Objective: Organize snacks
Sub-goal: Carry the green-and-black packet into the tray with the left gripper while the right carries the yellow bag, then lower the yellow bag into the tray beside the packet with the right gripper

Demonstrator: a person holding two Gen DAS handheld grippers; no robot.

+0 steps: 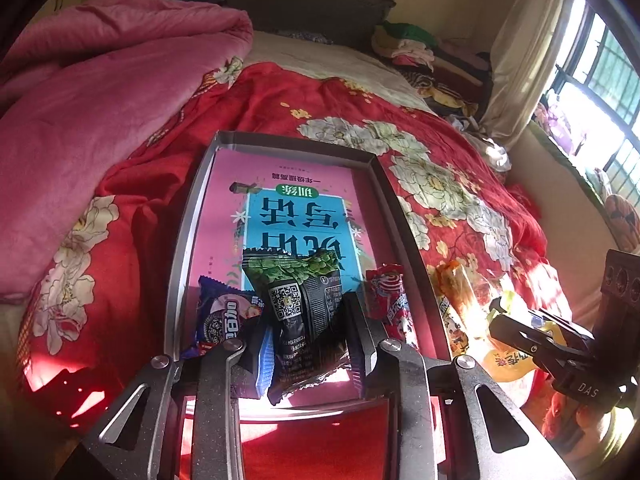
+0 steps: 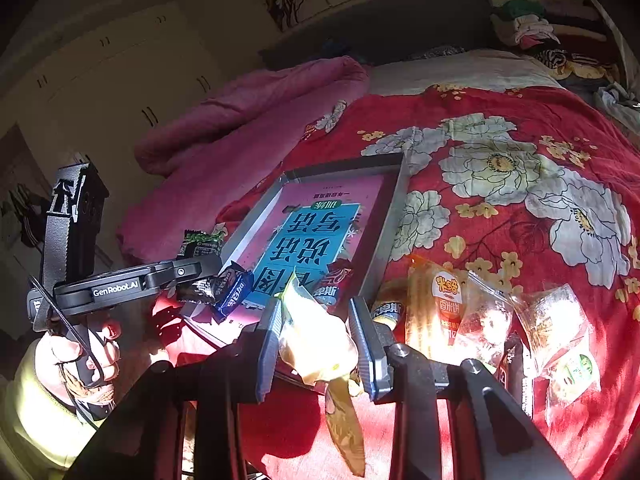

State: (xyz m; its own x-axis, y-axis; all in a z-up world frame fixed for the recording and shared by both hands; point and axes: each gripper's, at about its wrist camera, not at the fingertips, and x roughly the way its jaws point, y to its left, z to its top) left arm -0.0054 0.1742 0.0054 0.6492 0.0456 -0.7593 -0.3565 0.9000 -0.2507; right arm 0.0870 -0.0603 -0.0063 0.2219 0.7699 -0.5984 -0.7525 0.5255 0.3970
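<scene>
My left gripper (image 1: pixel 308 336) is shut on a black and green snack packet (image 1: pixel 298 300) and holds it over the near end of a grey-rimmed tray (image 1: pixel 188 220) lined with a pink and blue printed sheet. A blue cookie packet (image 1: pixel 224 320) and a red packet (image 1: pixel 390 304) lie in the tray's near end. My right gripper (image 2: pixel 316 344) is shut on a pale yellow snack packet (image 2: pixel 312 332), just in front of the tray's (image 2: pixel 384 240) near corner. In the right wrist view the left gripper (image 2: pixel 206 270) shows at the left with its black and green packet (image 2: pixel 200 244).
The tray lies on a bed under a red flowered quilt (image 2: pixel 500 128). Several loose snacks sit right of it: an orange packet (image 2: pixel 436 308) and clear packets (image 2: pixel 556 320). A pink blanket (image 1: pixel 100 92) is heaped at the left. A hand (image 2: pixel 76 352) grips the left handle.
</scene>
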